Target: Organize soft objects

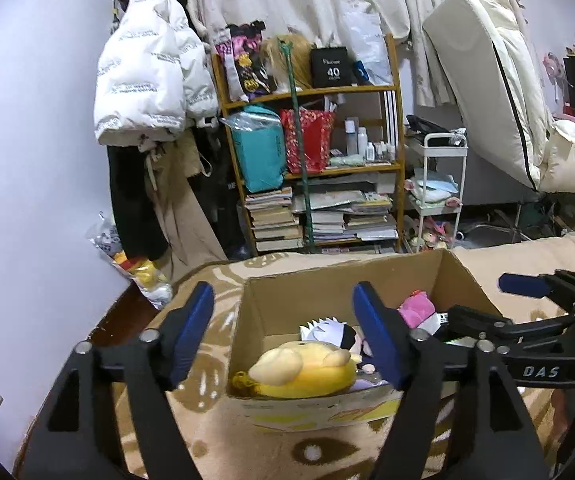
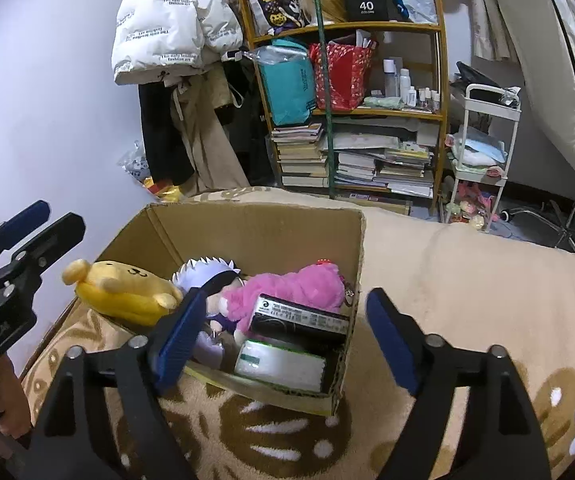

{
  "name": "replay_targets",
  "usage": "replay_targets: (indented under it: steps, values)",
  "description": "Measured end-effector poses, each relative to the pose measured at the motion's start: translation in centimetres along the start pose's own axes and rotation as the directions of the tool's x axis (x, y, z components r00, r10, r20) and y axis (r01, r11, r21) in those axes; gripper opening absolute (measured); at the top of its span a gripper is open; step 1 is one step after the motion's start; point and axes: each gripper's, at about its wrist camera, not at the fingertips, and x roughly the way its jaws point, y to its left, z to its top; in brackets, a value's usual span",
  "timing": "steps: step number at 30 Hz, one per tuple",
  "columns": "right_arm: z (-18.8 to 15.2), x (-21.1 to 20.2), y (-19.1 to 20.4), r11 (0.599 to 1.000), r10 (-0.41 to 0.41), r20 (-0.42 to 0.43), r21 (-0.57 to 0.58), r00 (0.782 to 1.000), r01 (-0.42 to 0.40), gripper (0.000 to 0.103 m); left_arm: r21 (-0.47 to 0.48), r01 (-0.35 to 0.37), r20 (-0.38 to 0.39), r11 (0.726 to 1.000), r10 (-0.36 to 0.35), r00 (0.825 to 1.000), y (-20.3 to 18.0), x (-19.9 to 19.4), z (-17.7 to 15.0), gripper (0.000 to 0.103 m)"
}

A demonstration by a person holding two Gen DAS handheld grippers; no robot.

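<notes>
An open cardboard box stands on a beige patterned blanket. Inside lie a yellow plush, a white-haired doll and a pink plush, plus two boxed packs at the right end. My left gripper is open and empty, just above the box's near side. My right gripper is open and empty over the box's near right corner; it shows in the left wrist view.
The blanket spreads right of the box. Behind stand a wooden shelf full of books and bags, a white trolley, hanging coats and a leaning mattress. A bag of toys lies by the wall.
</notes>
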Motion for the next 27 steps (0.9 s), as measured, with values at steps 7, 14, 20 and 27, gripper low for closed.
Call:
replay_targets:
  steps: [7,14,20,27]
  values:
    - [-0.1,-3.8,0.7,0.999,-0.040,0.071,-0.015,0.997,0.041,0.103,-0.026,-0.037,0.020,0.999,0.037,0.999,1.4,-3.4,-0.4,0.094]
    - [-0.3,-7.4,1.4,0.998,-0.058,0.120,-0.027,0.991,0.061,0.103,-0.034,-0.076,0.043,0.997,0.077,0.996,2.4,-6.8,-1.1,0.100]
    - [-0.6,-10.2,2.0,0.998,-0.059,0.157,-0.029,0.986,0.064,0.103,-0.030,-0.089,0.040,0.996,0.090,0.995,2.5,-9.5,-1.9,0.101]
    - [-1.6,-12.9,2.6,0.996,-0.061,0.185,-0.045,0.981,0.071,0.103,-0.044,-0.097,0.028,0.994,0.098,0.995,2.5,-12.0,-3.2,0.101]
